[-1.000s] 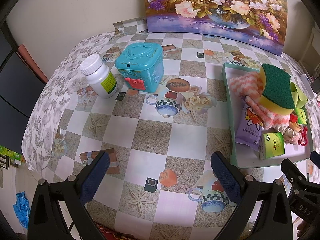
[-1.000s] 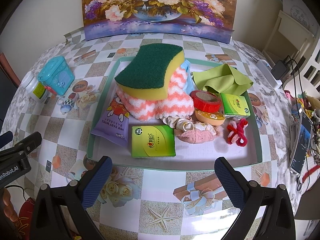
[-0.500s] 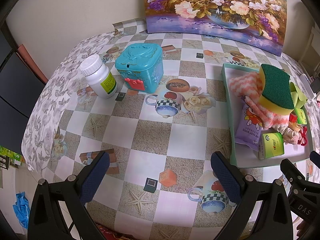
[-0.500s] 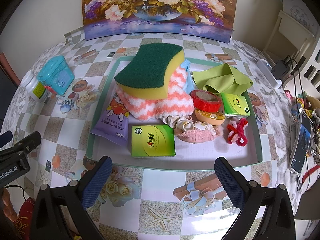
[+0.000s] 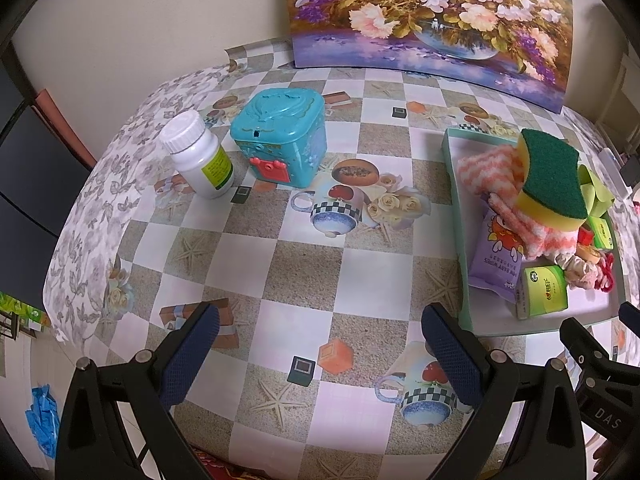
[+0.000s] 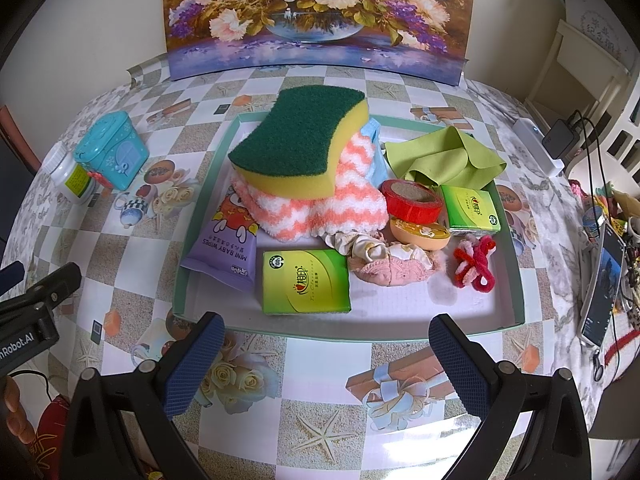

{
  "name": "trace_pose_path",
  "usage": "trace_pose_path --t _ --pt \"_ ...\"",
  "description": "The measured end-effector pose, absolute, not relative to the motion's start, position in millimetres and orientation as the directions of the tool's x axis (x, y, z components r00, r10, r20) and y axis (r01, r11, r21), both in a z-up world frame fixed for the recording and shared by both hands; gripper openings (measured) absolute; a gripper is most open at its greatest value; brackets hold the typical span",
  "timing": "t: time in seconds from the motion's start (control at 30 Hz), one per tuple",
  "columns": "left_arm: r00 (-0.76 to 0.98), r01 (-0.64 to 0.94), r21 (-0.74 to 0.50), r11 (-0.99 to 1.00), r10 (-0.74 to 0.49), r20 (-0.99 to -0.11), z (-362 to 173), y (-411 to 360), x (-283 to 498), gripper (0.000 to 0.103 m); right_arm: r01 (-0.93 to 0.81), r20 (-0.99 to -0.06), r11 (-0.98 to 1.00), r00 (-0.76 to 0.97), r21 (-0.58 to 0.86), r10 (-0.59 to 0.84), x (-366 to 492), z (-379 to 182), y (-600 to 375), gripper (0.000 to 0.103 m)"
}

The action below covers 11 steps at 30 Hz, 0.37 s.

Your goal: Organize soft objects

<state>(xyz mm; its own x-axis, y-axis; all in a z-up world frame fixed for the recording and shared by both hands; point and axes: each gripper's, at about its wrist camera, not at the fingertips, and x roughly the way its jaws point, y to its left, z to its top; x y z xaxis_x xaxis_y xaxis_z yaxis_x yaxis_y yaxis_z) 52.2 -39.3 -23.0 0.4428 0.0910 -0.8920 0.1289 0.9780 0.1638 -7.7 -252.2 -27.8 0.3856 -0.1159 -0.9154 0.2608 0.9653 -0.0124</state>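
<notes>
A pale green tray point(image 6: 208, 184) holds a green-and-yellow sponge point(image 6: 300, 140) on an orange-and-white fluffy cloth point(image 6: 320, 208), a purple wipes pack point(image 6: 224, 244), two green tissue packs point(image 6: 306, 282), a green cloth point(image 6: 440, 156), red tape point(image 6: 414, 198), a scrunchie point(image 6: 384, 260) and a red pipe-cleaner bow point(image 6: 476, 264). My right gripper point(image 6: 326, 360) is open and empty before the tray's near edge. My left gripper point(image 5: 320, 352) is open and empty over the bare table, left of the tray point(image 5: 460, 220).
A teal box point(image 5: 280, 140) and a white pill bottle point(image 5: 198, 160) stand on the table's far left. A flower painting point(image 6: 316, 12) leans on the back wall. A phone point(image 6: 604, 280) and cables lie at the right edge.
</notes>
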Motion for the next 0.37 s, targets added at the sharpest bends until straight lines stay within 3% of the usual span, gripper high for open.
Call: trace_pose_path --t 0.37 --pt "0.442 0.131 0.161 0.978 0.088 -0.893 -23.4 -39.6 52.2 0.101 0.261 -0.915 0.965 0.385 -0.013 -0.116 -7.7 -27.7 -252.1 0.103"
